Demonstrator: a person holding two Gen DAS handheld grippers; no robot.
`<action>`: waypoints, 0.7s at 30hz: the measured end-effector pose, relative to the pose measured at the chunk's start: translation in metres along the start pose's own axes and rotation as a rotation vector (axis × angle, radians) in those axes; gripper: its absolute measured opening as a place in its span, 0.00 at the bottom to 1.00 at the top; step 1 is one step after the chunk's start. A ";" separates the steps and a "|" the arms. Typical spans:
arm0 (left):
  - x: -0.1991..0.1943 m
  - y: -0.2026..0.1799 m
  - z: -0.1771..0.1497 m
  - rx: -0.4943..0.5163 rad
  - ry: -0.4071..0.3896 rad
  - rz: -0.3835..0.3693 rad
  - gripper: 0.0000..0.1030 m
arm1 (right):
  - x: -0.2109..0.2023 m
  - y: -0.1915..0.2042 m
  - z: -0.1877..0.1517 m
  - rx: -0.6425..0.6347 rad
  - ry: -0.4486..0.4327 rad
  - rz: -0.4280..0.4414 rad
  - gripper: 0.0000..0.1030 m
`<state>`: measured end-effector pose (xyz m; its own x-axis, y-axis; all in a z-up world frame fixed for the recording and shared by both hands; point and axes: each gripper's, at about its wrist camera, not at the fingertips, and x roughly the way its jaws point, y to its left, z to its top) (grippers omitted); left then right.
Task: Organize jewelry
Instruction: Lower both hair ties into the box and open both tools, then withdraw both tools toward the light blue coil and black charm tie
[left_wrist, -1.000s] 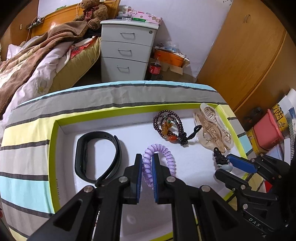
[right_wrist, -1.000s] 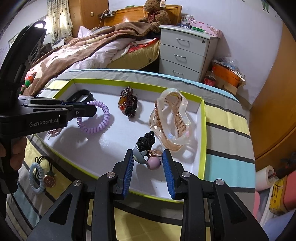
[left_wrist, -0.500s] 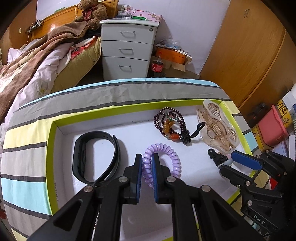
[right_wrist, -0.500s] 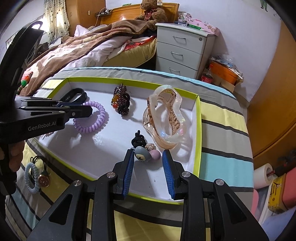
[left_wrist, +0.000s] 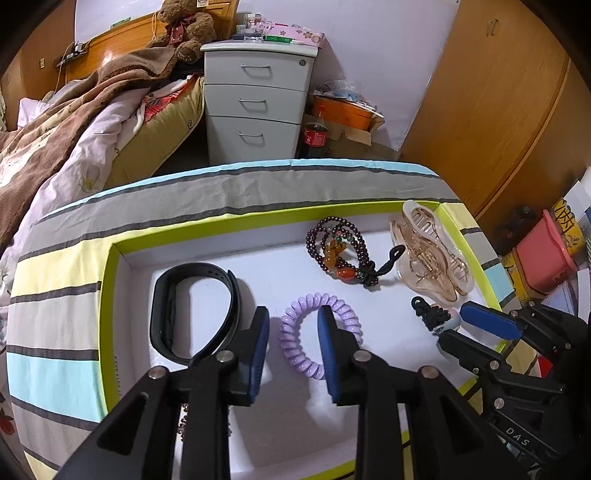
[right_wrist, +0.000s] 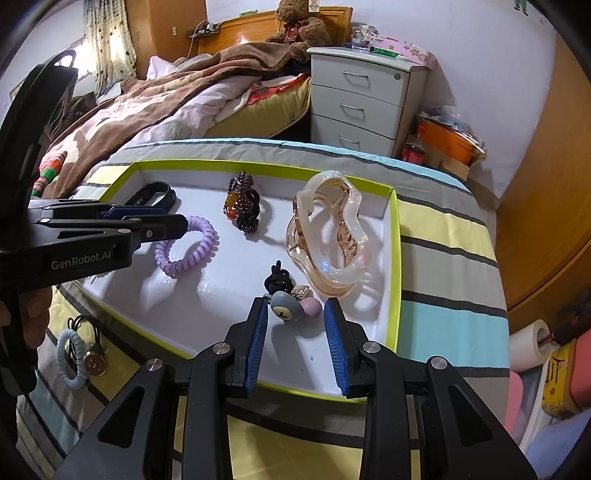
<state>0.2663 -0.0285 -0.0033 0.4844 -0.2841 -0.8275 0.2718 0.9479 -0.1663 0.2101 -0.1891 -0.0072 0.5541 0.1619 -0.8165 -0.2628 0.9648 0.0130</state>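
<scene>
A white tray with a lime rim (left_wrist: 114, 266) (right_wrist: 394, 236) lies on the striped cloth. In it are a black wristband (left_wrist: 166, 317) (right_wrist: 153, 194), a purple coil hair tie (left_wrist: 295, 354) (right_wrist: 199, 245), a dark bead bracelet (left_wrist: 332, 251) (right_wrist: 243, 206), a clear amber claw clip (left_wrist: 432, 254) (right_wrist: 328, 240) and a black hair tie with round charms (left_wrist: 434, 317) (right_wrist: 288, 306). My left gripper (left_wrist: 291, 325) (right_wrist: 177, 221) is open, its jaws astride the coil tie's near side. My right gripper (right_wrist: 295, 314) (left_wrist: 452, 321) is open around the charm tie, which rests on the tray.
A pale blue coil tie with a brass charm (right_wrist: 79, 360) lies on the cloth outside the tray's left edge. A bed (right_wrist: 166, 103), a white drawer unit (left_wrist: 258, 99), a wooden wardrobe (left_wrist: 498, 103) and pink boxes (left_wrist: 543, 254) surround the table.
My left gripper has opened and let go of the purple coil tie, which now lies on the tray. My right gripper has opened wider and drawn back slightly from the charm tie.
</scene>
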 end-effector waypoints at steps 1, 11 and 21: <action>0.000 0.000 0.000 -0.002 0.000 0.002 0.31 | -0.001 0.000 0.000 0.004 -0.001 0.001 0.32; -0.007 -0.001 -0.003 -0.013 -0.012 0.004 0.49 | -0.009 -0.004 -0.002 0.036 -0.013 0.010 0.32; -0.046 -0.005 -0.021 -0.007 -0.097 0.035 0.62 | -0.032 -0.005 -0.009 0.088 -0.087 0.054 0.37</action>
<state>0.2252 -0.0172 0.0246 0.5718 -0.2626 -0.7772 0.2476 0.9584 -0.1417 0.1866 -0.2009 0.0138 0.6082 0.2274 -0.7605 -0.2259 0.9681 0.1088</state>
